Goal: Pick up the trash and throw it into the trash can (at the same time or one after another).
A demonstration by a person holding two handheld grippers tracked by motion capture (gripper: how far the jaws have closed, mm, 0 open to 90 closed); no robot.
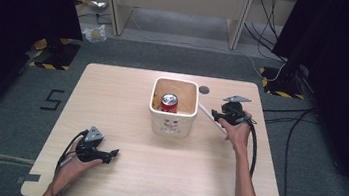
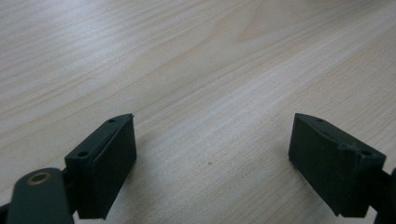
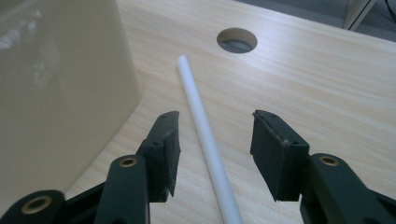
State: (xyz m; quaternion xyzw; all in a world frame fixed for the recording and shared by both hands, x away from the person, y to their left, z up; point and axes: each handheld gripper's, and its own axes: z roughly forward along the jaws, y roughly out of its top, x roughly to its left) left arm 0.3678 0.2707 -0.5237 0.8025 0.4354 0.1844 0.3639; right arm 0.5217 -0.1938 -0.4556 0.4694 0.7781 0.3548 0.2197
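Right tongs (image 3: 215, 140) are held wide astride the white straw (image 3: 205, 140), which is laid on the desk (image 3: 327, 93) beside the bin (image 3: 56, 93); left tongs (image 2: 212, 154) are spread wide too.

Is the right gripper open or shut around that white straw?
Open. The right gripper has its jaws spread either side of the white straw, neither touching it.

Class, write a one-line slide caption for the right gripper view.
Right gripper, jaws open, straddles a white straw lying on the wooden table beside a cream container.

Left claw (image 1: 114, 153) (held low) and right claw (image 1: 214, 115) both gape wide
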